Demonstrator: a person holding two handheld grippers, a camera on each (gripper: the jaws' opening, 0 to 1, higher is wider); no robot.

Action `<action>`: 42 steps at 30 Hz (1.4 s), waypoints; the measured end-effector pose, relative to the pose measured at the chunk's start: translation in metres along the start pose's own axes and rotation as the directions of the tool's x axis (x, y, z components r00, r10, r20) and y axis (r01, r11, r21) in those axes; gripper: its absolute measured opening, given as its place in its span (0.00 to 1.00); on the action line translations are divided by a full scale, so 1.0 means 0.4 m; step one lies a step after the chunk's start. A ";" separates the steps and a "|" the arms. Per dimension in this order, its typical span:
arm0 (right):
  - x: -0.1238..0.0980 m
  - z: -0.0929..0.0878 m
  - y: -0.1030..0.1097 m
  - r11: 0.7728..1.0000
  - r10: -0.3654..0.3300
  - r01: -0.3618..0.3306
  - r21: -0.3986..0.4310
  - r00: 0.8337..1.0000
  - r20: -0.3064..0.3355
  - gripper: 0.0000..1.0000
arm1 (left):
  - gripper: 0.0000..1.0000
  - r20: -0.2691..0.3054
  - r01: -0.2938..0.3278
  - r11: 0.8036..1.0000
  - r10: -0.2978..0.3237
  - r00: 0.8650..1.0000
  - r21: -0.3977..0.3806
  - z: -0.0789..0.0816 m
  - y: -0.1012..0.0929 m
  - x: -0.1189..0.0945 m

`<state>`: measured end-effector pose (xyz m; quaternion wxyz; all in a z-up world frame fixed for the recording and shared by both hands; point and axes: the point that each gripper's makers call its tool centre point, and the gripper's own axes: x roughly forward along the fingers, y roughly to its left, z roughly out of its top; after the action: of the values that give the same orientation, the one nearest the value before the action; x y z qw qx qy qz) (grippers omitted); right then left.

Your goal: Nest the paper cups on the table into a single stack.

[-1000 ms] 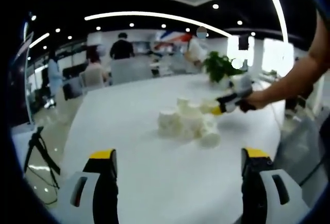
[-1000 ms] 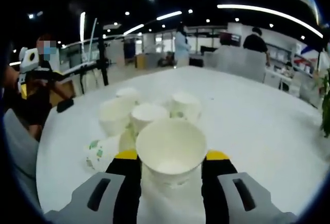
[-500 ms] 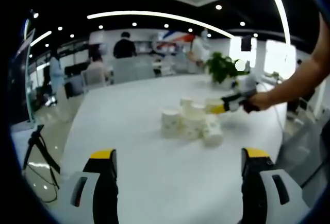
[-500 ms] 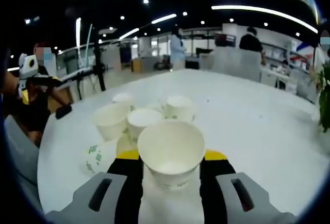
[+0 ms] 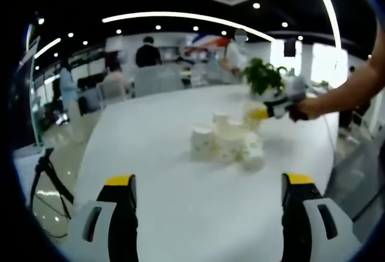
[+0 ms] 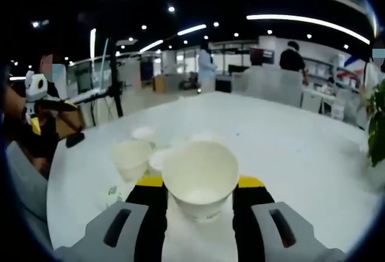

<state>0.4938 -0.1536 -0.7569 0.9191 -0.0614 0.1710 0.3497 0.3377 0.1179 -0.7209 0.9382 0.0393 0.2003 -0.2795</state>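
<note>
Left gripper view: the left gripper (image 5: 207, 197) hangs low over the white table (image 5: 180, 214), jaws wide apart with nothing between them. The cluster of paper cups (image 5: 228, 144) sits mid-table, one lying on its side. Beyond them a person's forearm (image 5: 349, 90) reaches in, holding the right gripper (image 5: 260, 114).

Right gripper view: the right gripper (image 6: 201, 182) is clamped on a paper cup (image 6: 200, 176), upright, mouth up. Its small print is unreadable.

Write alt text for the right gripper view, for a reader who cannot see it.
The right gripper holds an upright white paper cup between its yellow-tipped jaws above a white table. Beyond it several more cups cluster on the table, in a lit office.
</note>
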 end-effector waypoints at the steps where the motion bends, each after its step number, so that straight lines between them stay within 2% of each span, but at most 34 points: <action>1: -0.002 0.005 -0.003 1.000 -0.005 0.005 -0.009 1.000 0.003 0.39 | 0.99 0.003 0.003 1.000 -0.003 1.000 -0.001 0.001 -0.002 0.000; 9: -0.031 0.044 -0.007 1.000 0.002 -0.002 -0.002 1.000 0.015 0.39 | 0.99 0.003 0.012 1.000 -0.012 1.000 -0.002 0.001 -0.014 -0.004; 12: -0.039 0.061 -0.016 1.000 0.001 -0.001 0.006 1.000 0.025 0.38 | 0.99 -0.024 -0.015 1.000 0.015 1.000 0.012 -0.011 0.000 -0.005; 17: -0.052 0.097 -0.024 1.000 -0.009 0.009 0.010 0.999 0.042 0.38 | 0.99 -0.009 -0.033 0.998 0.032 0.999 -0.055 -0.012 0.013 -0.007; 22: -0.065 0.121 -0.035 1.000 -0.014 0.014 0.001 0.999 0.048 0.38 | 0.99 0.007 -0.030 0.997 0.030 1.000 -0.071 -0.006 0.015 -0.007; 30: -0.081 0.134 -0.029 1.000 -0.003 0.003 -0.023 0.999 0.037 0.38 | 0.99 0.000 -0.023 0.998 0.023 1.000 -0.061 0.002 -0.002 0.000; 35: -0.089 0.137 -0.017 1.000 -0.007 0.007 -0.018 0.999 0.035 0.38 | 0.99 -0.013 0.000 1.000 -0.001 1.000 -0.025 0.005 -0.026 0.004; 42: -0.095 0.135 0.003 0.999 0.013 -0.013 -0.030 1.000 0.021 0.38 | 0.98 -0.021 -0.004 1.000 0.004 1.000 -0.008 0.010 -0.028 0.001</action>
<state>0.4812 -0.1637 -0.6928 0.9175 -0.0700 0.1564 0.3589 0.3334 0.1076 -0.7168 0.9368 0.0391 0.2111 -0.2764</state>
